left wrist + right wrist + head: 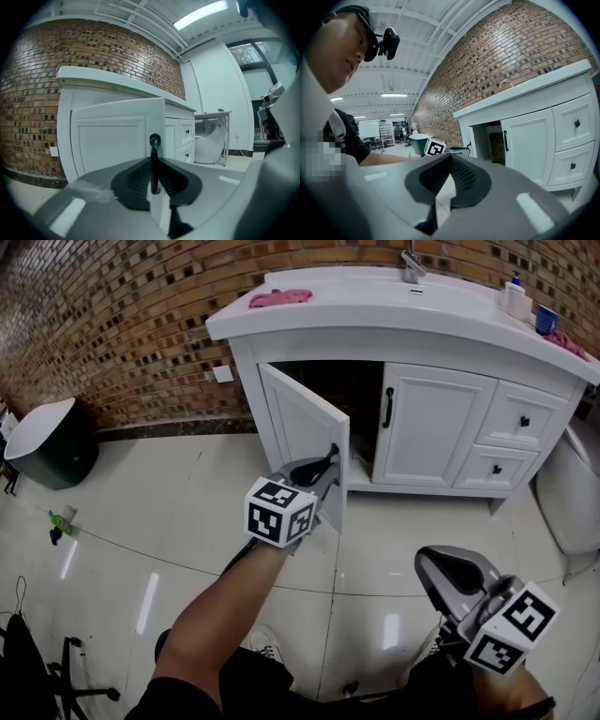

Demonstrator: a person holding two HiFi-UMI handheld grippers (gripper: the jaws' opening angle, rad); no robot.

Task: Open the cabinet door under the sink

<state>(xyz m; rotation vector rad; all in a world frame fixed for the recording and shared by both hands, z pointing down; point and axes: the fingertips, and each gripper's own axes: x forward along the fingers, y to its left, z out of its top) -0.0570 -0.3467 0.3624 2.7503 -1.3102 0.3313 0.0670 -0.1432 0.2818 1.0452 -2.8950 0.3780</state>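
Note:
The white vanity (pixel 246 351) under the sink has its left door (pixel 300 423) swung out toward me, and the dark inside (pixel 352 395) shows behind it. My left gripper (pixel 326 468) is shut on that door's black handle (pixel 154 140), which stands upright between the pads (pixel 140 176) in the left gripper view. The right door (pixel 431 423) is closed, with its black handle (pixel 388 407) free. My right gripper (pixel 439 570) hangs low at the right, away from the vanity. It is shut (pixel 450 156) with nothing in it.
Two drawers (pixel 520 418) sit right of the doors. A pink cloth (pixel 279 298), a faucet (pixel 412 263) and bottles (pixel 516 298) are on the counter. A dark green bin (pixel 52 442) stands at the left by the brick wall, a white toilet (pixel 567 493) at the far right.

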